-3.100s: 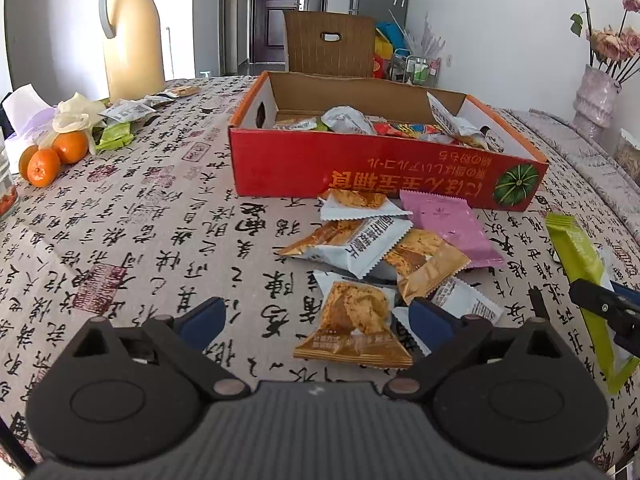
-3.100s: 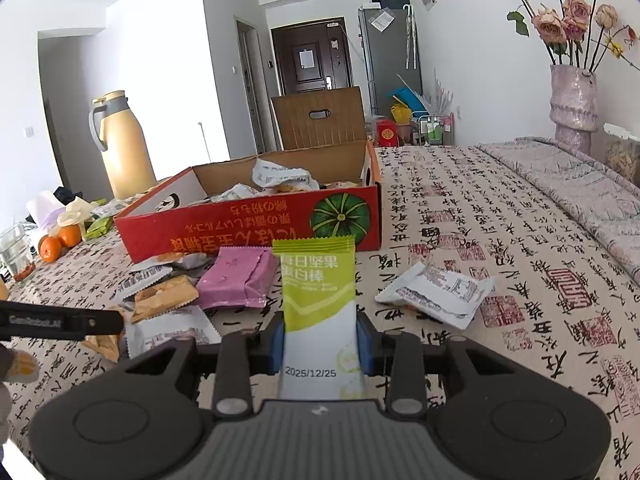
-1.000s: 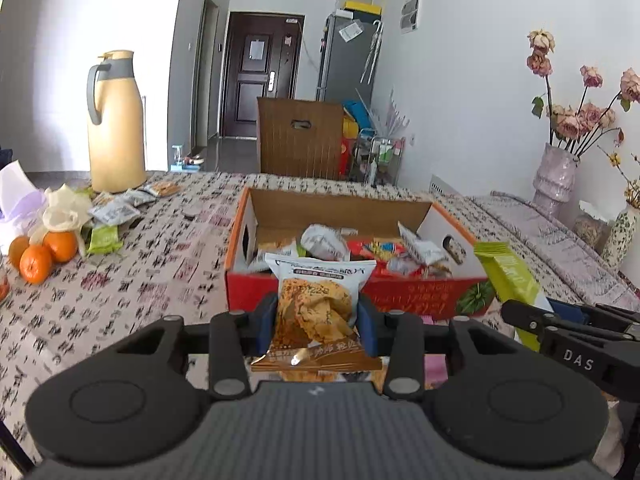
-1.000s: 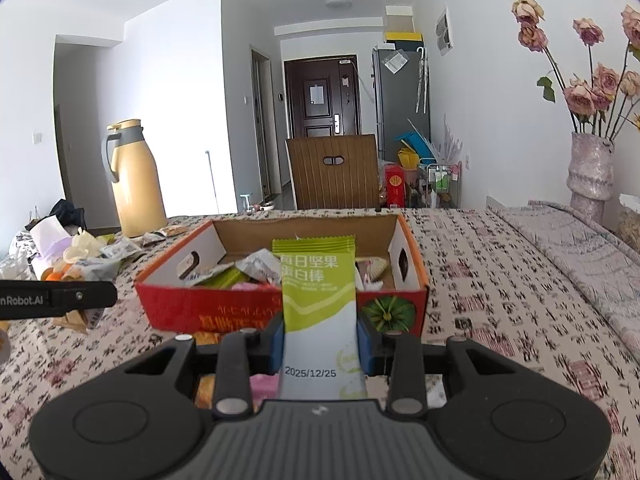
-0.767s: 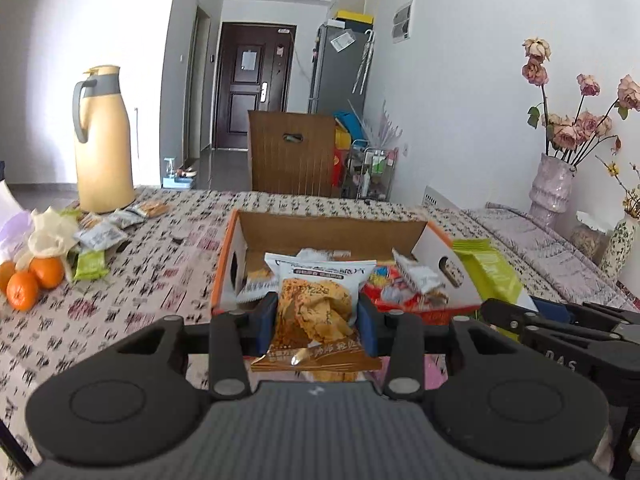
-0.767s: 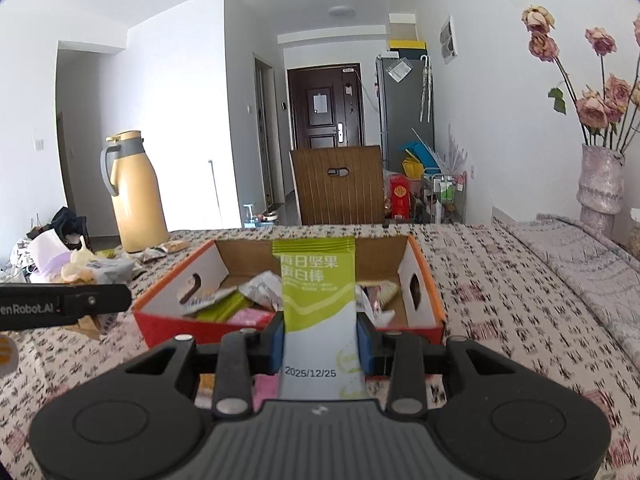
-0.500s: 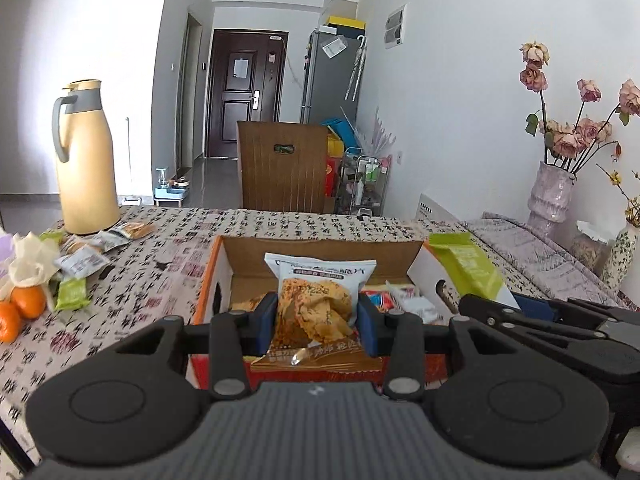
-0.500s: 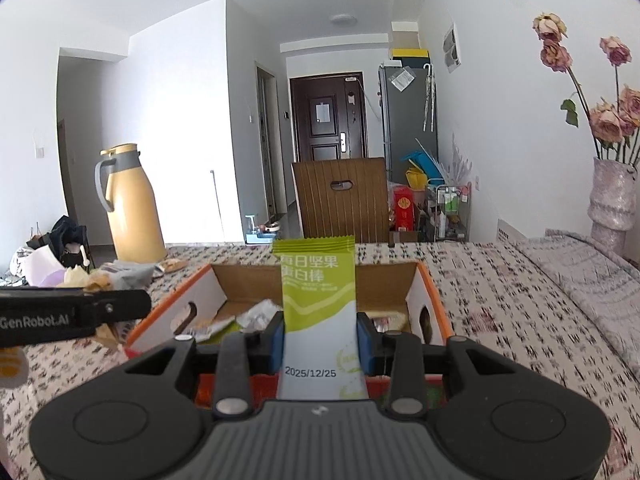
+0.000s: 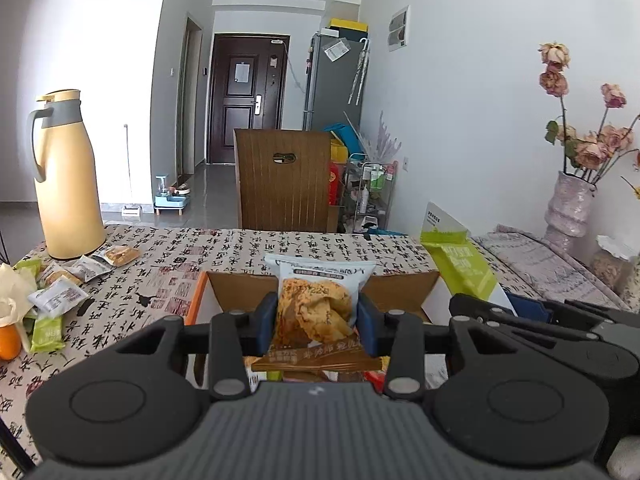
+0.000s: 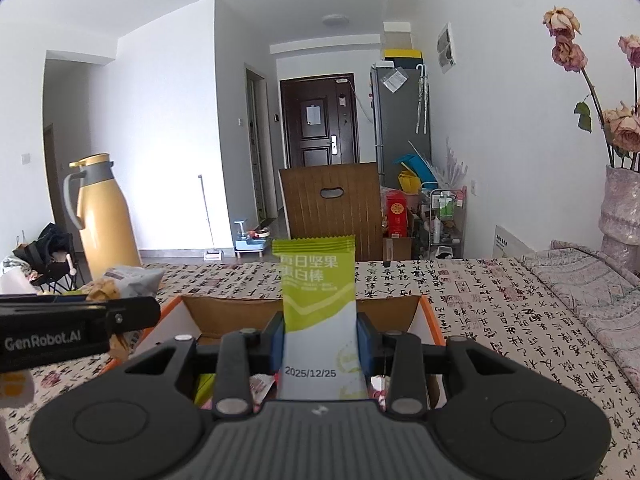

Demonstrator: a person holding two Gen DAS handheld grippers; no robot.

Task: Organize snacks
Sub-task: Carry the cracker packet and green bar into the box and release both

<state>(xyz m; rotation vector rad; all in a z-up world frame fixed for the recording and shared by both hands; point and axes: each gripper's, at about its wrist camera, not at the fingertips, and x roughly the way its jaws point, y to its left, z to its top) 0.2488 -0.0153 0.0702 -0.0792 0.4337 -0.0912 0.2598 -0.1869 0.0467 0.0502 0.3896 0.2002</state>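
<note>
Matt black plastic left gripper pinches a glossy foil snack packet; plain brown cardboard lines the box; printed cloth covers the surface.

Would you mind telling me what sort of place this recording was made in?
Most likely a home, an apartment's dining and entry area: a table under a calligraphy-print cloth, a front door beside a refrigerator, and a thermos jug on the table.

Both the left gripper and the right gripper have matte black bodies with two round housings, a ribbed grey centre plate, silver pivot screws on black linkage arms and blue finger pads, and the left one's side carries white "GenRobot.AI" lettering.
</note>
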